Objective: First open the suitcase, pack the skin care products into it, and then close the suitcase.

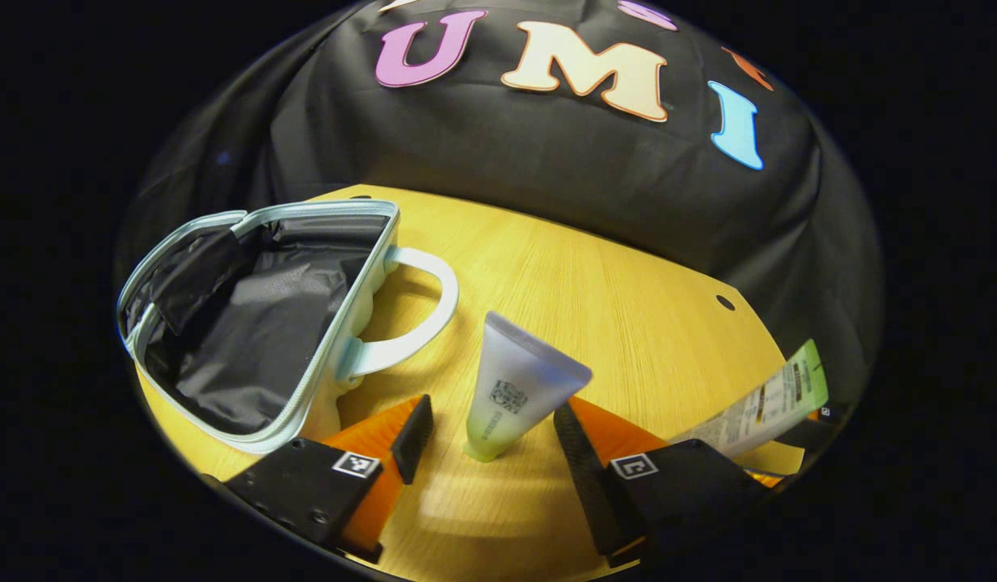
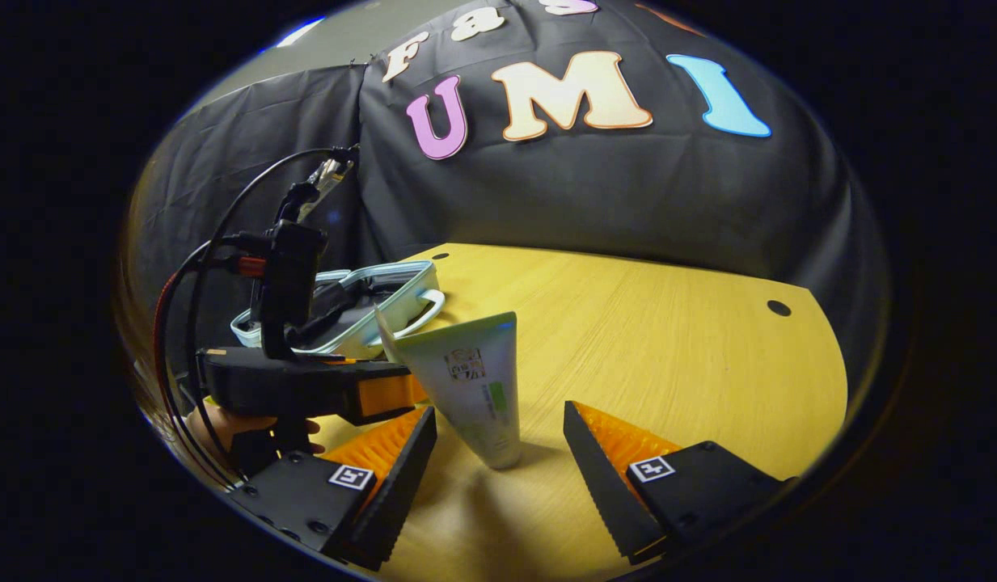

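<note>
The pale blue suitcase [image 1: 304, 388] lies open on the wooden table [image 1: 627, 307], its dark lining showing and its handle [image 1: 417, 323] pointing right. A frosted tube [image 1: 514, 388] stands on its cap between the fingers of my left gripper [image 1: 492, 408], which is open with a gap on each side. A white and green tube [image 2: 474, 380] stands cap down between the fingers of my right gripper [image 2: 500, 412], also open and not touching it. This tube [image 1: 765, 404] leans at the right edge of the left gripper view.
In the right gripper view a hand [image 2: 223, 424] holds the left gripper [image 2: 304, 388] at the left, with cables arching above it and the suitcase [image 2: 401, 299] behind it. Bare tabletop [image 2: 668, 339] stretches to the right, with a small hole [image 2: 779, 308] near its far edge.
</note>
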A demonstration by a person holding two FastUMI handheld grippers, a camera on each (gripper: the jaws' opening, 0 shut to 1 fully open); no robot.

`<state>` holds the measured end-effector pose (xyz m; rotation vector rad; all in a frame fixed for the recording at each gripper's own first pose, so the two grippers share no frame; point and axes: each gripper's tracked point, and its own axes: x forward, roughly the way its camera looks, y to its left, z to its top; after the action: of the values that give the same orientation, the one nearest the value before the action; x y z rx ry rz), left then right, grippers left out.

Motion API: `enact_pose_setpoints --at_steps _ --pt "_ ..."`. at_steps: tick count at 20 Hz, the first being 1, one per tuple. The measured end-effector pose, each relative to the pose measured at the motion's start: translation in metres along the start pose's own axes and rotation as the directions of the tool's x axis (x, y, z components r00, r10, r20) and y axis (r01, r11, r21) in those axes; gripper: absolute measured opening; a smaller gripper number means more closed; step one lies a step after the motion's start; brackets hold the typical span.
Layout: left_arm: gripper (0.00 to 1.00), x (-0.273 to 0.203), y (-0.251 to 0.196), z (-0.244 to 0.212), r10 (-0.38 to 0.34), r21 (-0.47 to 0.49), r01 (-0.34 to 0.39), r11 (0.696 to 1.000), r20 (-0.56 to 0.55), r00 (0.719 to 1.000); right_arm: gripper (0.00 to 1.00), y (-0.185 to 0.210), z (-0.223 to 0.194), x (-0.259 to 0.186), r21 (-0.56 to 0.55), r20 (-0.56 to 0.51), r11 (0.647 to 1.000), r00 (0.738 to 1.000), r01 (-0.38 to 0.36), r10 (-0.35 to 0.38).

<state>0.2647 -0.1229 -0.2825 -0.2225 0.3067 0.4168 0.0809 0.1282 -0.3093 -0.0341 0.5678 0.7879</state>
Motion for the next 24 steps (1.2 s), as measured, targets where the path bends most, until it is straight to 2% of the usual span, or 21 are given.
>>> enact_pose_setpoints --at_steps 3,5,10,11,13,16,18,20,24 --pt "0.33 0.005 0.004 0.0 0.008 -0.012 -0.008 1.0 -0.011 1.0 0.98 0.002 -0.002 0.016 0.024 -0.003 1.0 1.0 -0.016 0.016" --pt "0.28 0.005 -0.003 -0.001 -0.042 -0.045 0.041 0.998 -0.024 0.999 0.98 0.005 -0.004 0.025 0.038 -0.003 0.999 0.999 -0.033 0.033" --pt "0.24 -0.011 -0.007 0.014 -0.063 -0.027 0.063 0.998 -0.023 0.998 0.97 0.008 -0.007 0.039 0.056 0.006 0.997 0.999 -0.046 0.045" --pt "0.24 -0.018 -0.008 0.017 -0.065 -0.022 0.064 0.998 -0.021 0.998 0.93 0.009 -0.008 0.042 0.067 0.001 0.997 0.999 -0.049 0.049" --pt "0.24 -0.032 -0.01 0.026 -0.073 -0.027 0.072 0.997 -0.021 0.997 0.67 0.007 -0.008 0.046 0.044 -0.006 0.999 1.0 -0.022 0.022" --pt "0.24 -0.054 -0.005 0.038 -0.067 -0.034 0.066 0.997 -0.018 0.998 0.56 0.004 -0.008 0.046 0.022 -0.022 1.0 1.0 -0.001 0.002" --pt "0.24 -0.067 0.002 0.047 -0.055 -0.035 0.055 0.998 -0.023 0.998 0.52 0.007 -0.01 0.045 0.039 -0.045 0.999 0.999 -0.006 0.008" --pt "0.24 -0.082 0.005 0.06 -0.078 -0.056 0.077 0.995 -0.027 0.997 0.5 0.005 -0.005 0.042 0.04 -0.048 0.999 0.999 -0.001 0.003" --pt "0.24 -0.104 0.039 0.091 -0.077 -0.056 0.075 0.996 -0.048 0.996 0.5 0.005 0.004 0.036 0.053 -0.067 0.999 0.998 0.007 -0.003"
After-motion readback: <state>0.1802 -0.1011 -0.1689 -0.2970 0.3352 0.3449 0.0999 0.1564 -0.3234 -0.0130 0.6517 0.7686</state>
